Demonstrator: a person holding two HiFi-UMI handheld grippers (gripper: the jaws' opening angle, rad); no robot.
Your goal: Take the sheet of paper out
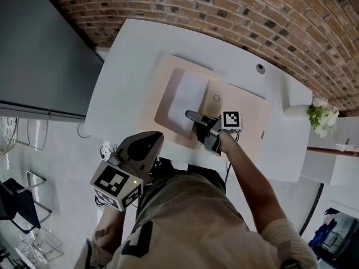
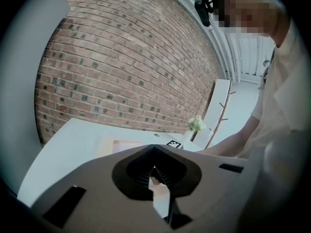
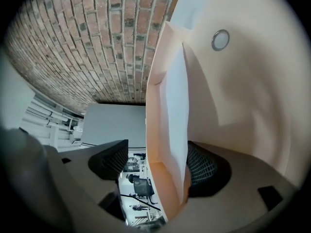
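A peach folder (image 1: 247, 114) lies open on the white table (image 1: 129, 55), with a white sheet of paper (image 1: 188, 97) in its left half. My right gripper (image 1: 193, 125) is at the folder's near edge, open, its jaws set apart on either side of the raised flap and sheet. In the right gripper view the sheet (image 3: 176, 101) and the peach flap (image 3: 158, 130) stand between the pads, leaning on the right pad (image 3: 201, 166), with a wide gap to the left one. My left gripper (image 1: 151, 142) hangs shut and empty near my body, off the table's near edge.
A white vase of flowers (image 1: 320, 114) stands at the table's right end. A brick wall (image 1: 235, 10) runs behind the table. A dark grey panel (image 1: 39, 55) is at the left, with a chair (image 1: 17, 206) below it. A round grommet (image 1: 260, 68) sits in the tabletop.
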